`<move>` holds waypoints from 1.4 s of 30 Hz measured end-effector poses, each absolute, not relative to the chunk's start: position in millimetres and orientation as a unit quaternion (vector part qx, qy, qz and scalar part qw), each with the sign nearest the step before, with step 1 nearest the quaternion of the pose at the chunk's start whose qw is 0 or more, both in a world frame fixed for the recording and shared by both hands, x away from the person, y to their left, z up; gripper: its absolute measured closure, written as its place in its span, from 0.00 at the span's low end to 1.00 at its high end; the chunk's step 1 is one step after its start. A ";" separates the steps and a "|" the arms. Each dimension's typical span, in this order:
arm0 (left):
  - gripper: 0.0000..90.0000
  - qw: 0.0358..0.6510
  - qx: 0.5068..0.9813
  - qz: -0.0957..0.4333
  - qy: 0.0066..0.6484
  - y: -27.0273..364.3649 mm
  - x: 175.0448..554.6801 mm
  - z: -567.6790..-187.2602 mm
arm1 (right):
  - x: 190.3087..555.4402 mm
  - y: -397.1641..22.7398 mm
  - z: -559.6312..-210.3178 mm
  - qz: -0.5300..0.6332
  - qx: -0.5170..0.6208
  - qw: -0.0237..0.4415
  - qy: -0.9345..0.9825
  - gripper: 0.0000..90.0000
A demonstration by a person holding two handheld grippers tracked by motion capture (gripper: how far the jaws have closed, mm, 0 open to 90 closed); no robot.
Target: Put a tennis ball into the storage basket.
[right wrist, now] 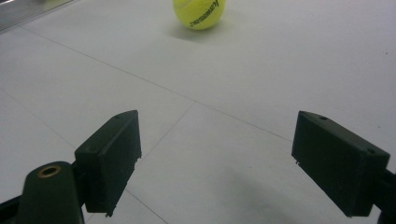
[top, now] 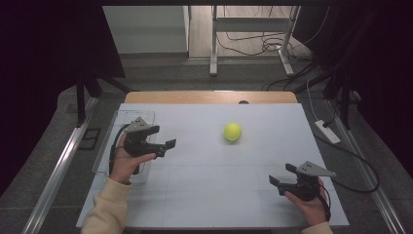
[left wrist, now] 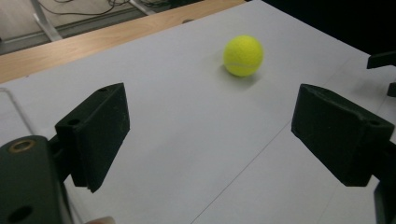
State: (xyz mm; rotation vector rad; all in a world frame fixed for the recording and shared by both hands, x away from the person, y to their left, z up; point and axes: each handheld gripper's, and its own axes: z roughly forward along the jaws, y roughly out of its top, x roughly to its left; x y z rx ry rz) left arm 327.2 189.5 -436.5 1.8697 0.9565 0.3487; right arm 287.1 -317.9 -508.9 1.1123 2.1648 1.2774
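The left gripper (top: 164, 138) sits over the left part of the white table (top: 214, 195), its jaws spread wide with nothing between them. No earlier view bears on how they got there; they simply stand apart over bare tabletop. Ahead of those jaws and off toward the right one, well apart from both, lies the yellow tennis ball (top: 233, 131), resting alone on the table surface. In the left gripper view the tennis ball (left wrist: 243, 55) sits beyond the open jaws, nearer the right jaw's side.

Just behind and beside the left gripper, at the table's left edge, stands a clear plastic tray (top: 119, 117). The hand and gripper cover part of it; what shows of its inside looks bare, though I cannot tell for the hidden part.

The right gripper (top: 281, 175) rests near the table's front right, jaws likewise wide and holding nothing. The ball (right wrist: 199, 13) lies far ahead of it, roughly midway between its jaws' lines.
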 end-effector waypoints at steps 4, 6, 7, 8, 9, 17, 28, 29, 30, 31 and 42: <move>0.14 0.487 0.772 0.141 0.384 181.8 326.2 -435.0 | 286.2 -318.7 -508.4 0.455 0.398 0.196 0.772 0.18; 0.14 0.487 0.773 0.140 0.381 179.1 325.7 -434.6 | 285.8 -318.4 -508.6 0.453 0.397 0.197 0.773 0.18; 0.14 0.487 0.773 0.140 0.380 178.1 325.6 -434.5 | 285.6 -318.4 -508.6 0.453 0.398 0.197 0.773 0.18; 0.14 0.487 0.775 0.140 0.378 176.4 325.5 -434.6 | 285.4 -318.4 -508.6 0.453 0.398 0.196 0.773 0.18; 0.14 0.487 0.775 0.139 0.377 175.2 325.6 -434.7 | 285.1 -318.7 -508.6 0.455 0.399 0.195 0.772 0.18; 0.14 0.489 0.779 0.131 0.370 167.6 326.7 -436.3 | 282.9 -319.6 -508.6 0.453 0.398 0.198 0.773 0.18; 0.14 0.490 0.782 0.130 0.364 160.4 326.9 -435.8 | 283.2 -320.7 -508.9 0.454 0.398 0.198 0.772 0.18; 0.14 0.490 0.783 0.129 0.362 159.1 327.1 -435.5 | 283.0 -321.1 -508.7 0.453 0.398 0.199 0.772 0.18; 0.14 0.490 0.783 0.128 0.361 157.2 327.2 -435.4 | 282.7 -321.8 -508.7 0.453 0.400 0.199 0.772 0.18; 0.14 0.490 0.784 0.127 0.359 155.3 327.4 -435.5 | 282.4 -322.1 -508.8 0.455 0.401 0.198 0.770 0.18; 0.14 0.484 0.792 0.121 0.352 140.3 332.8 -437.4 | 280.1 -322.7 -508.7 0.455 0.402 0.199 0.769 0.18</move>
